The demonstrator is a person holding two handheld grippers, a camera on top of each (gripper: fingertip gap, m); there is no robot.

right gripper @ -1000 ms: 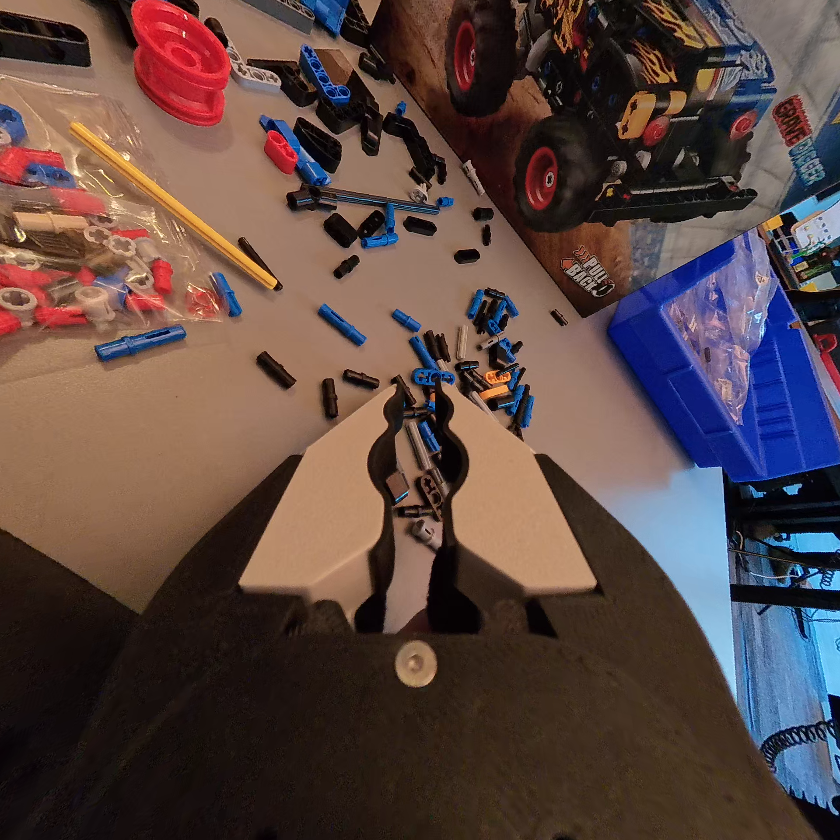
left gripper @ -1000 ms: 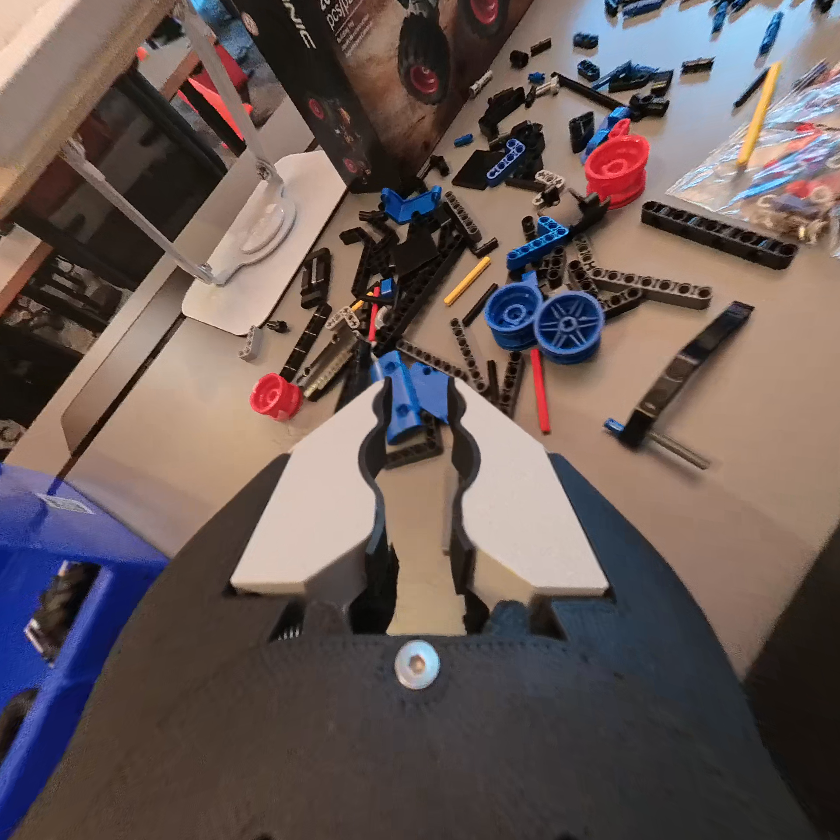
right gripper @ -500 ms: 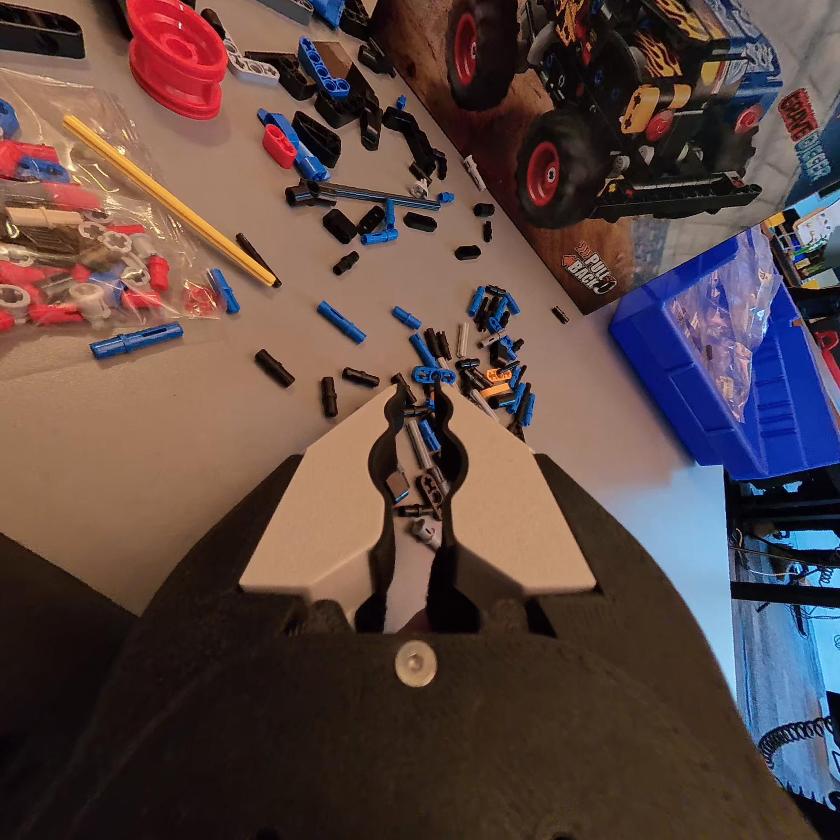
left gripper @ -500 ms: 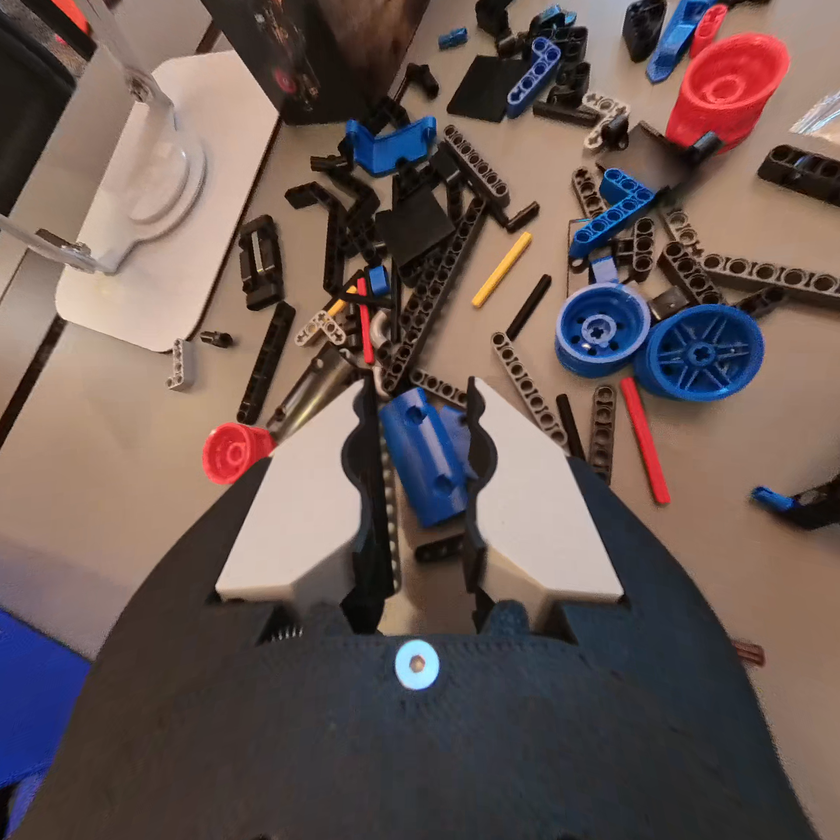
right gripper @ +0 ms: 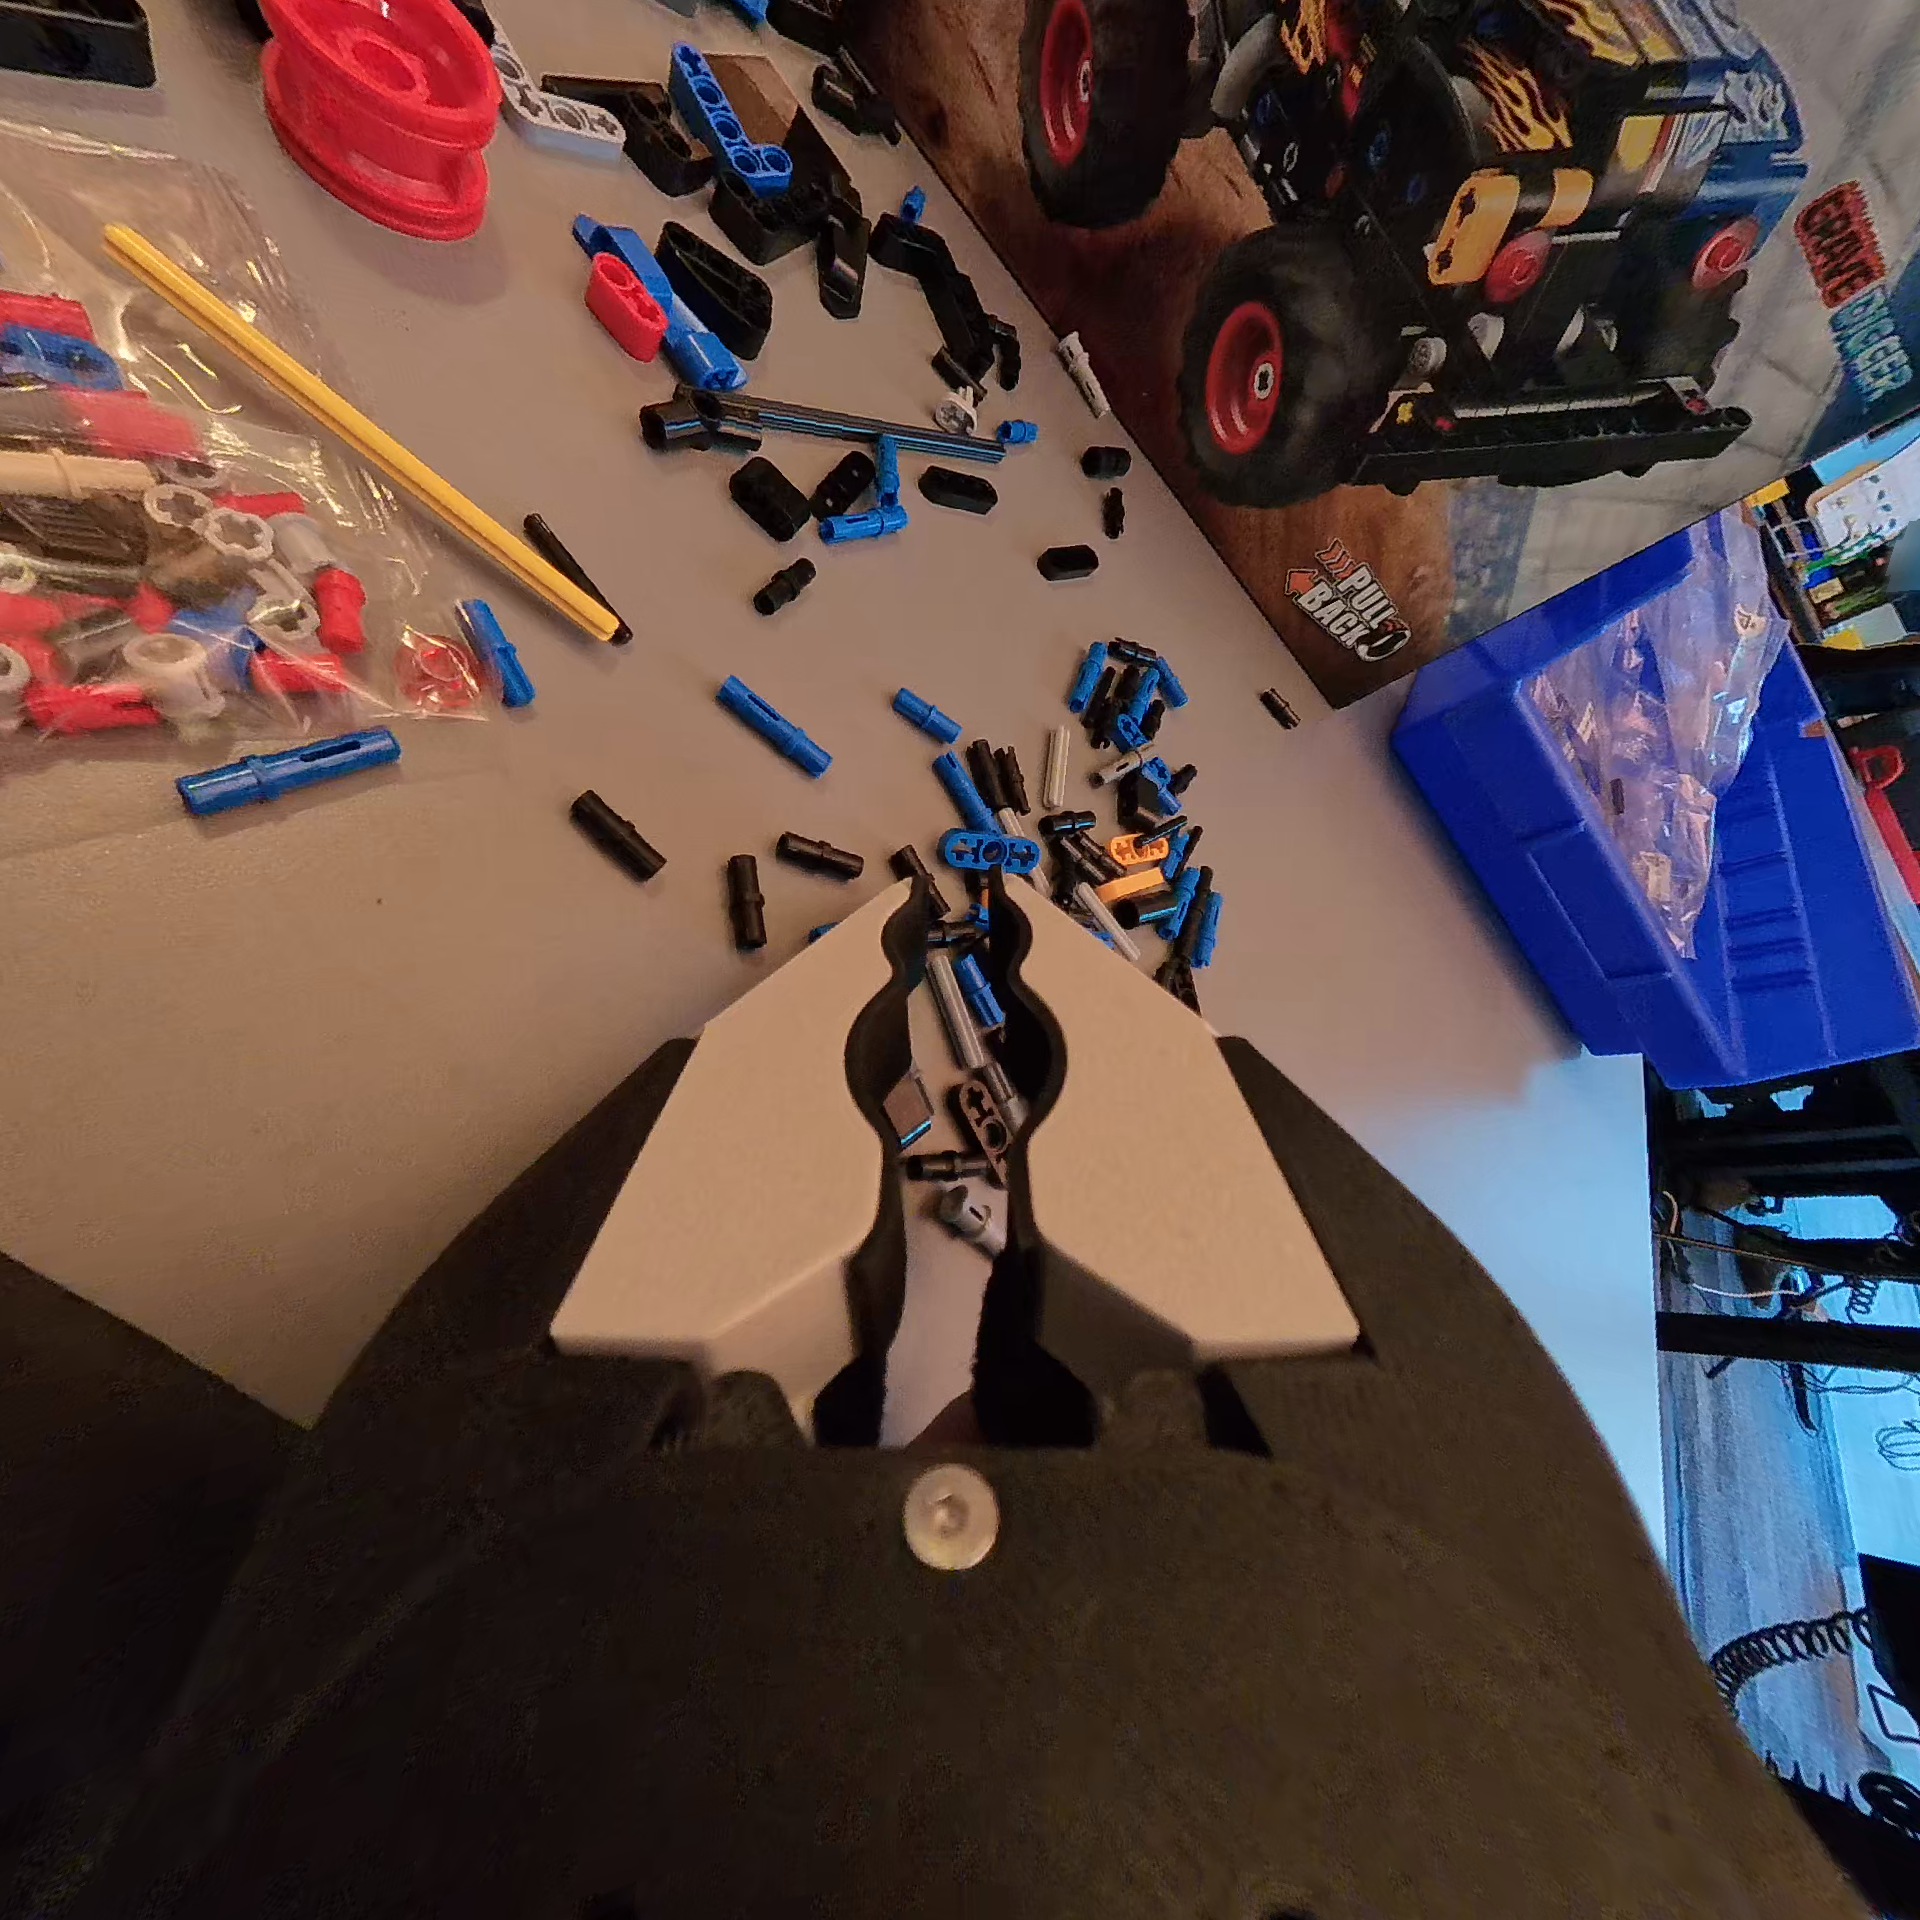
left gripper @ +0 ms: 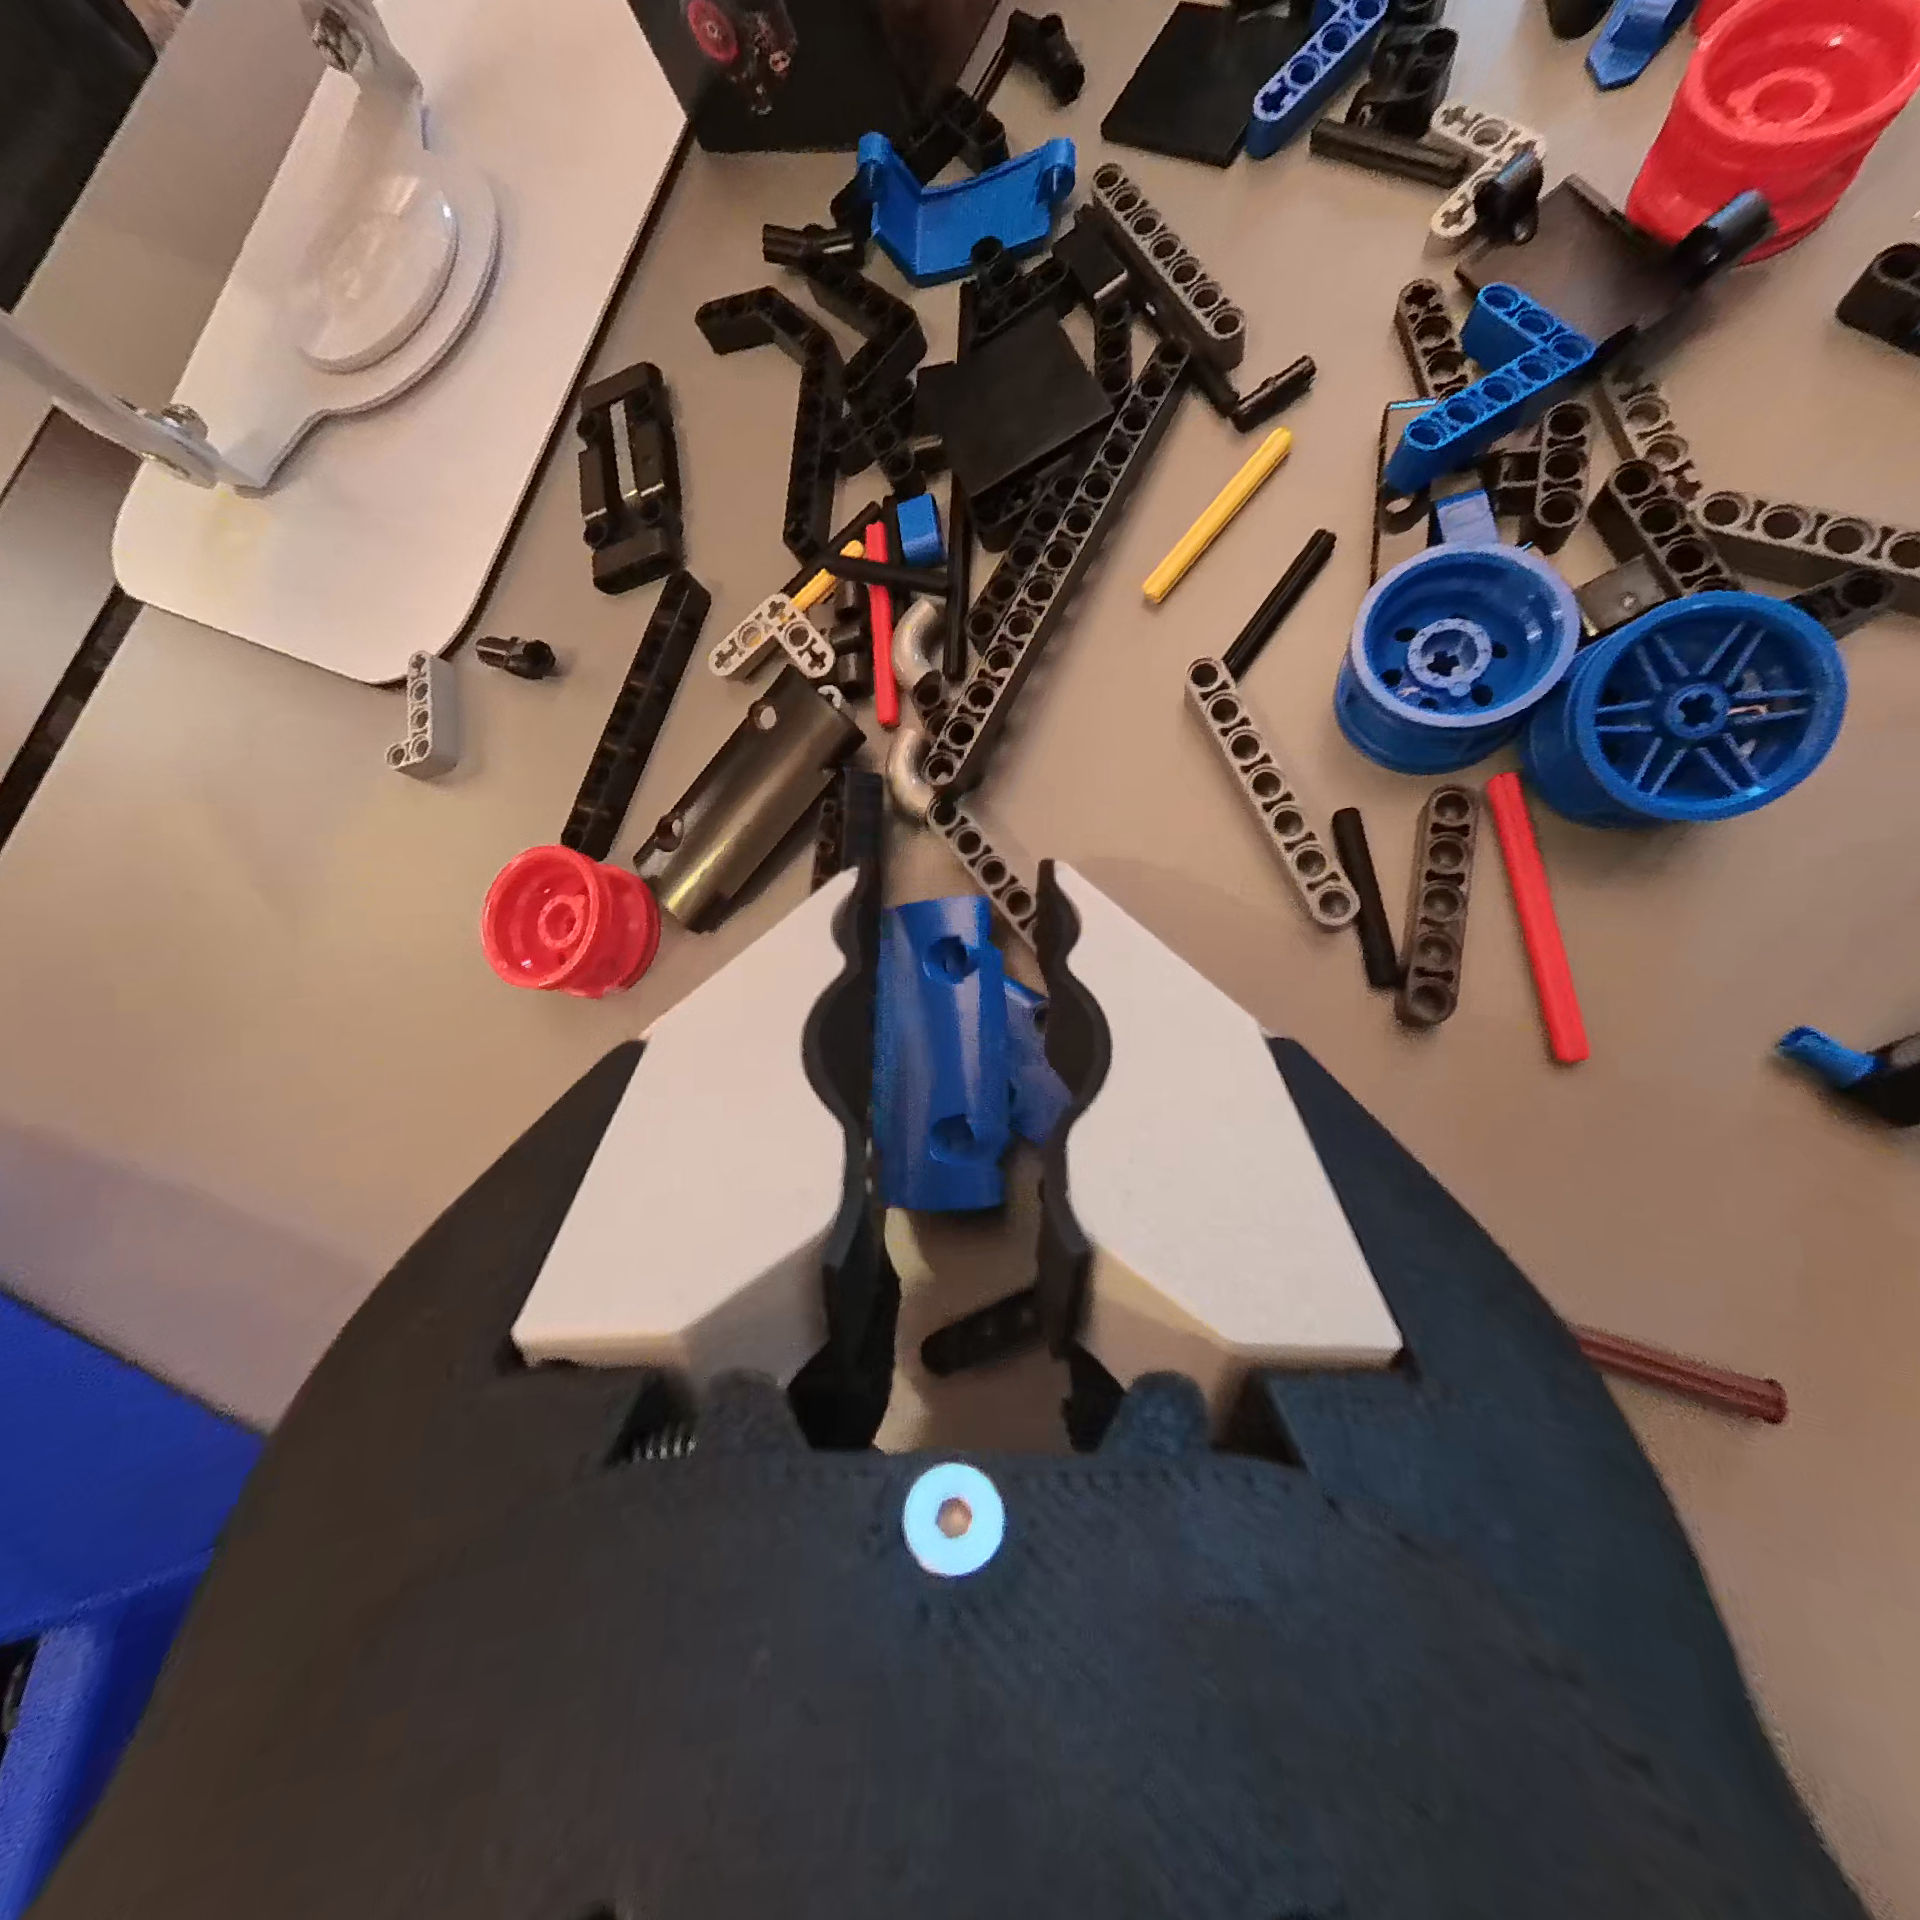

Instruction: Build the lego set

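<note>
While left gripper is straddling blue lego piece on table, jaws standing slightly parted, contact unclear; likely lining up pick. Right gripper is hovering over small pin pile, jaws nearly closed, gripping nothing, apparently waiting.

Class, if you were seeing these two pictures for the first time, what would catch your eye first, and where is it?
Probably the blue piece between the left gripper's jaws, at the centre of the left view. Then the two blue wheels to its right, and the truck box at the top right of the right view.
</note>
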